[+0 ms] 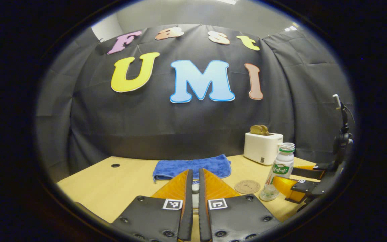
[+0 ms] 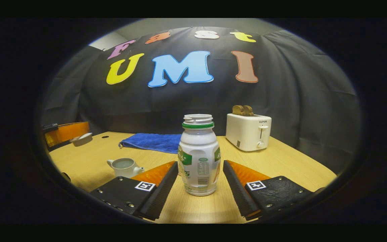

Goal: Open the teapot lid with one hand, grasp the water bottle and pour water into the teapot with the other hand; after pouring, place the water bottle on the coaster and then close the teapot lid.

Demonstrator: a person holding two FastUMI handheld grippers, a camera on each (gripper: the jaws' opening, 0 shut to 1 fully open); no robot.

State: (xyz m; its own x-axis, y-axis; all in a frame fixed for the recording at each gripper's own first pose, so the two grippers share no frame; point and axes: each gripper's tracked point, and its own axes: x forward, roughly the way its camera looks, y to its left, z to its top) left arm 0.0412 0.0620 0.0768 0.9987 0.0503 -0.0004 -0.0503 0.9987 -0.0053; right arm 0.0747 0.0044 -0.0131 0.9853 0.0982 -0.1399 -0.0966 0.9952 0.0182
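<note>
Between the spread fingers of the right gripper point(image 2: 198, 183) stands the uncapped water bottle point(image 2: 199, 158), upright on the table point(image 2: 291, 164) and touched by neither finger, so I judge the grasp comes next: close evenly on the middle of the body and squeeze gently, because thin plastic may dent. To the left, the open teapot point(image 2: 123, 167) waits, while the left gripper point(image 1: 195, 188) pinches its lid point(image 1: 196, 187); the coaster point(image 1: 247, 187) lies just left of the bottle. On the far toaster point(image 2: 249, 131) I read SUPOR; the bottle's print is too small

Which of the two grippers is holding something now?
The left gripper: it is shut on the small white teapot lid. The right gripper stands open around the white plastic water bottle.
</note>
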